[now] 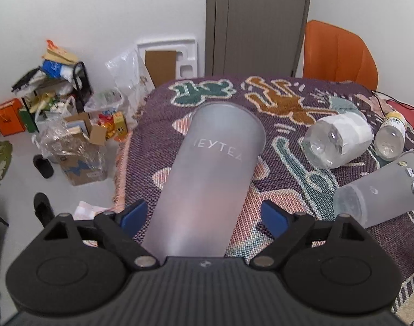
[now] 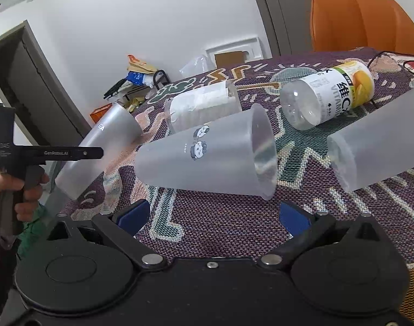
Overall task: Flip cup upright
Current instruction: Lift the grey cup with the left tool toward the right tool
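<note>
Three frosted cups (image 2: 207, 152); two bottles (image 2: 329, 95); left gripper (image 1: 204, 214) and right gripper (image 2: 212, 214) spread.

On the frosted cup (image 1: 207, 174) in front of your left gripper you can read white letters "EYTEA"; the first letter is not clear. In the right wrist view the same cup (image 2: 103, 146) shows only "EA". The black tool (image 2: 52, 153) in your left hand carries "GenRobot.AI". The bottle (image 2: 329, 95) with the orange label shows "VITAMI" and a large "C".
</note>
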Demonstrator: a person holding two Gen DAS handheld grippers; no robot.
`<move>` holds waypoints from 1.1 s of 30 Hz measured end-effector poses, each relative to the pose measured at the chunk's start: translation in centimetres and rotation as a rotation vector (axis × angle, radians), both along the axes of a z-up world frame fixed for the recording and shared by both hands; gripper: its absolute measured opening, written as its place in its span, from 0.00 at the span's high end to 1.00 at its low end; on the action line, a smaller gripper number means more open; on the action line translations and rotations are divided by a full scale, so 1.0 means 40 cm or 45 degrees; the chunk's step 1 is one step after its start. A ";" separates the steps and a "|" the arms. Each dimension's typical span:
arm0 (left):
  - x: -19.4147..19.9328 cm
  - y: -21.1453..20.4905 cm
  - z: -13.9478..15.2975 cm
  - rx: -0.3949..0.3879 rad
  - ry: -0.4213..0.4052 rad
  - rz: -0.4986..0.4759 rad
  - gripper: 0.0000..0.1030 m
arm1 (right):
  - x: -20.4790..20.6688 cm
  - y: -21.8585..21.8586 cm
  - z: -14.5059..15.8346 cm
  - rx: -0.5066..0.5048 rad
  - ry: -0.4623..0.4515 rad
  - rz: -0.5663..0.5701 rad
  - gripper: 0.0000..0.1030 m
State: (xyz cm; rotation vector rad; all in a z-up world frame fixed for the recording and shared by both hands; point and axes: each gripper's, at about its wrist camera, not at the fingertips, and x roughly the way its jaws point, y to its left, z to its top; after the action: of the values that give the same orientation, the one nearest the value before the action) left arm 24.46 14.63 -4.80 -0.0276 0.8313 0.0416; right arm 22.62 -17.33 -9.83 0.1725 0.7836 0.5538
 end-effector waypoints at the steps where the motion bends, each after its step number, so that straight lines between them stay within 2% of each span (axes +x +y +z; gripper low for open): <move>1: 0.006 0.004 -0.005 -0.004 0.018 -0.004 0.21 | 0.001 -0.002 -0.002 0.009 0.008 -0.003 0.00; 3: 0.016 0.007 -0.013 0.004 0.057 -0.014 0.29 | 0.005 -0.005 -0.007 0.012 0.023 -0.017 0.00; 7: 0.025 0.010 -0.020 0.013 0.103 -0.055 0.37 | -0.004 -0.017 -0.002 0.006 0.019 -0.036 0.00; 11: 0.023 -0.003 -0.023 0.052 0.119 -0.066 0.38 | -0.015 -0.038 0.000 0.023 0.016 -0.060 0.00; 17: 0.005 -0.022 -0.008 0.019 0.112 -0.075 0.39 | -0.030 -0.065 0.001 0.043 0.014 -0.078 0.00; 33: -0.135 -0.142 0.095 -0.040 -0.017 -0.110 0.39 | -0.086 -0.142 0.026 0.123 -0.018 -0.100 0.00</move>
State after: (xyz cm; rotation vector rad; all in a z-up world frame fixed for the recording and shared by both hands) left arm 19.08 8.96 -1.02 -0.0215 0.8194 -0.0529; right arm 19.17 -23.03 -8.78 0.2872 0.7334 0.5186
